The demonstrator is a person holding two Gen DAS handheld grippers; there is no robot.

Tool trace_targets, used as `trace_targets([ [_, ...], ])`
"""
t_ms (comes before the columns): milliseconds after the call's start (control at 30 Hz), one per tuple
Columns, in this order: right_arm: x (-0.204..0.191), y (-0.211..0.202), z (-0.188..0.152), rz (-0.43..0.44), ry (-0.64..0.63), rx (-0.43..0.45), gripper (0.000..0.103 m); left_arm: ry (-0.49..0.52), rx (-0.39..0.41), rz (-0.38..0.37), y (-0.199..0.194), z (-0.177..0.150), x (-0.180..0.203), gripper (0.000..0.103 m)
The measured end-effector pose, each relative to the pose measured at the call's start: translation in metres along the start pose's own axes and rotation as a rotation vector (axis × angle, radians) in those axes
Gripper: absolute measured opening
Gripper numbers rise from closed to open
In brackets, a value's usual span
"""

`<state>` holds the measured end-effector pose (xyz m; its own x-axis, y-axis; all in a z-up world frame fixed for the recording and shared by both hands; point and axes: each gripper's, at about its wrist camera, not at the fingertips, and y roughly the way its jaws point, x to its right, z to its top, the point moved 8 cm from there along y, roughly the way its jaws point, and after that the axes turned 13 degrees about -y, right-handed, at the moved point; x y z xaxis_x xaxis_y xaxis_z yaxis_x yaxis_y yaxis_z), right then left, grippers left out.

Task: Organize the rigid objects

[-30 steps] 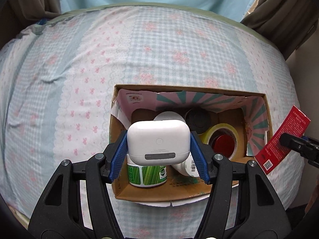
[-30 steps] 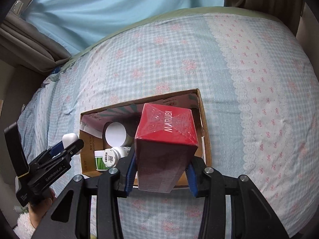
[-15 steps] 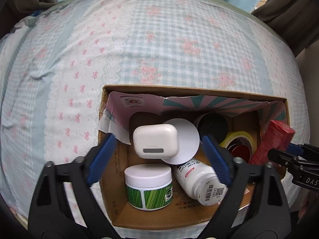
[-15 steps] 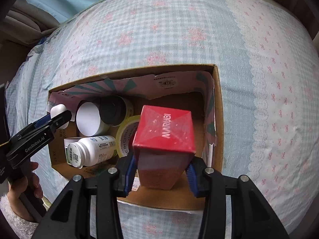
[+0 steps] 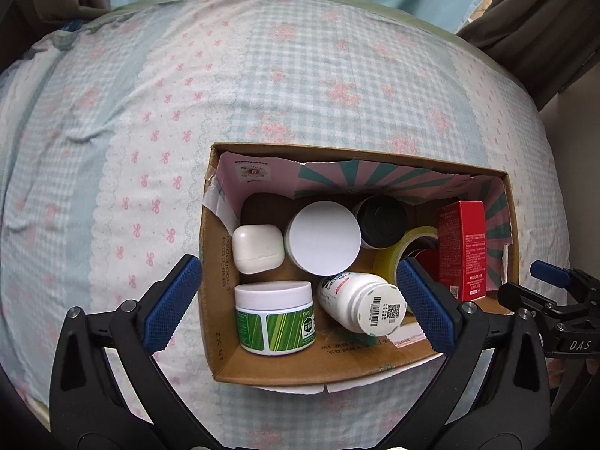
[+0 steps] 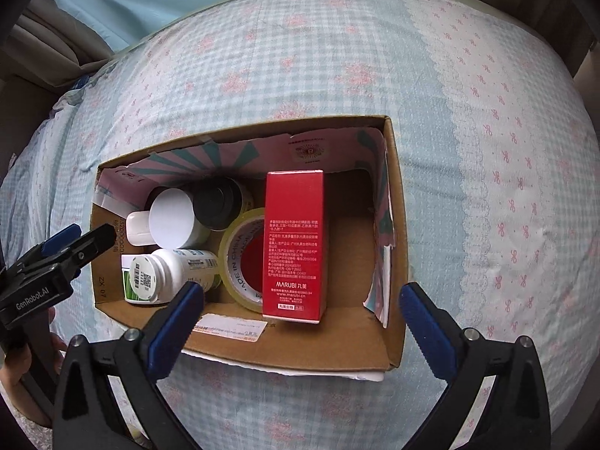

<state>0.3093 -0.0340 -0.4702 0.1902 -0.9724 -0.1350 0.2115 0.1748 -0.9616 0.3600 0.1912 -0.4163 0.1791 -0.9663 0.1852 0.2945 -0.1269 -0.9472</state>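
Observation:
A cardboard box (image 5: 221, 337) (image 6: 393, 225) sits on the bed. In it lie a white earbud case (image 5: 257, 248) (image 6: 137, 228), a white-lidded jar (image 5: 322, 238), a black-lidded jar (image 5: 382, 221), a green-label jar (image 5: 275, 317), a white pill bottle (image 5: 362, 302) (image 6: 168, 268), a yellow tape roll (image 5: 397, 253) (image 6: 243, 258) and a red MARUBI carton (image 5: 463, 247) (image 6: 294, 242). My left gripper (image 5: 296, 303) is open and empty above the box's near left part. My right gripper (image 6: 300, 330) is open and empty above the near right edge.
The bed has a blue and pink checked sheet (image 5: 262, 93) (image 6: 487, 150). Curtains (image 5: 543, 11) hang behind it. The right part of the box floor (image 6: 352, 225) is bare cardboard. The other gripper shows at the right edge of the left wrist view (image 5: 555, 300).
Both grippers have opened. The earbud case dropped from the left gripper into the box's far left. The red carton left the right gripper and now lies flat in the box.

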Motion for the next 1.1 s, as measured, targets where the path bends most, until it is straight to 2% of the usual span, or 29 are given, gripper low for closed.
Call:
trace_targets([
  [167,-0.007,-0.031,-0.009,-0.017,-0.002,0.044,0.103,0.007,0.044,-0.007,-0.034,-0.003,0.004,0.103],
  [333,-0.017,-0.077,-0.018,-0.046,-0.035,0.092,0.103,0.028,0.113,-0.033,-0.089,-0.004,0.02,0.103],
  [567,-0.029,-0.179,-0.032,-0.118,-0.061,0.216,0.103,0.08,0.24,-0.049,-0.195,-0.017,0.048,0.103],
  [767,-0.032,-0.278,-0.052,-0.194,-0.059,0.347,0.103,0.115,0.401,-0.096,-0.31,-0.049,0.08,0.103],
  [833,-0.034,-0.31,-0.064,-0.222,-0.071,0.4,0.103,0.13,0.459,-0.085,-0.342,-0.062,0.089,0.103],
  [967,-0.032,-0.357,-0.091,-0.261,-0.093,0.483,0.103,0.122,0.559,-0.083,-0.391,-0.092,0.098,0.103],
  [1100,-0.022,-0.391,-0.12,-0.29,-0.075,0.551,0.103,0.106,0.608,-0.111,-0.417,-0.118,0.109,0.103],
])
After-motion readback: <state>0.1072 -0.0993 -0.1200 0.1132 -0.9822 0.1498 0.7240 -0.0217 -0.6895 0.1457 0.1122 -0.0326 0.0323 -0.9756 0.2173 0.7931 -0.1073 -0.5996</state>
